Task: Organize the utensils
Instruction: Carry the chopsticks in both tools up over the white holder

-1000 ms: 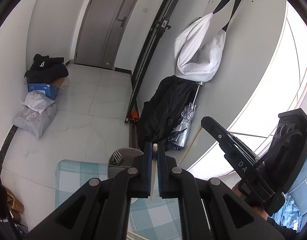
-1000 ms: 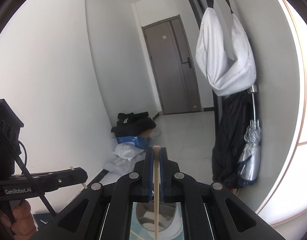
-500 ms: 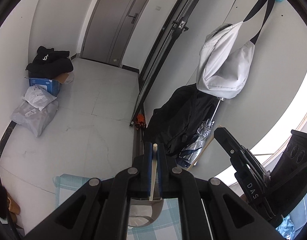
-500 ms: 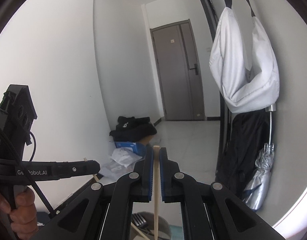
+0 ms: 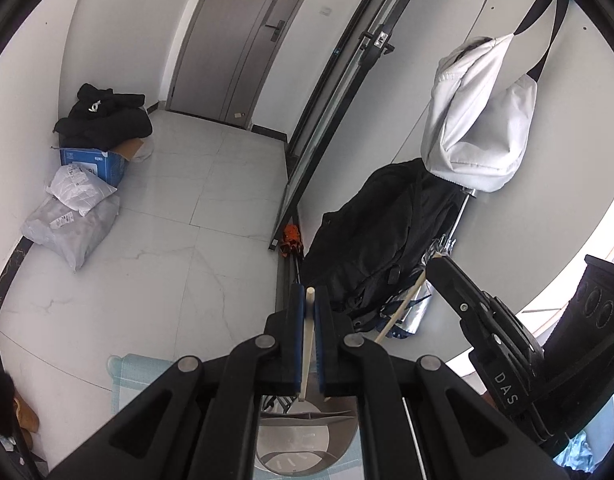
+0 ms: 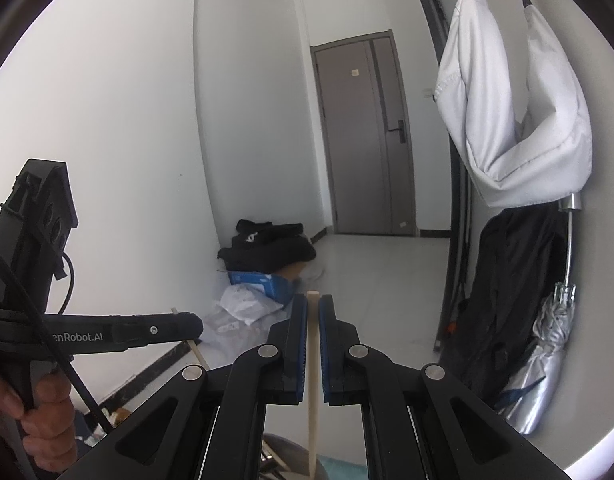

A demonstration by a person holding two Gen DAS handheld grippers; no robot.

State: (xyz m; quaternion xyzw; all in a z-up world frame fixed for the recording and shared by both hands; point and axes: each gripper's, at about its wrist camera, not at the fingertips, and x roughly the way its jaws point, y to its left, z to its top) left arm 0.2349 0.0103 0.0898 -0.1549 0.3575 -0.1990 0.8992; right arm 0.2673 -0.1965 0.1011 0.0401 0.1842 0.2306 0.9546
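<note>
1. The left gripper (image 5: 310,300) was clenched on a pale chopstick (image 5: 305,344), which stood nearly upright between its blue-padded fingers (image 5: 295,332), its top just above the fingertips.
2. The lower end of that chopstick hung above the metal utensil holder (image 5: 303,440), which sat directly below the fingers on a checked cloth (image 5: 135,368).
3. The right gripper (image 6: 313,312) was clenched on a second chopstick (image 6: 313,380), also upright between its fingers (image 6: 299,344).
4. That chopstick reached down toward the holder's rim (image 6: 283,446), below the fingers.
5. In the right wrist view, a hand (image 6: 43,420) gripped the left gripper's handle, left of the right fingers.
</note>
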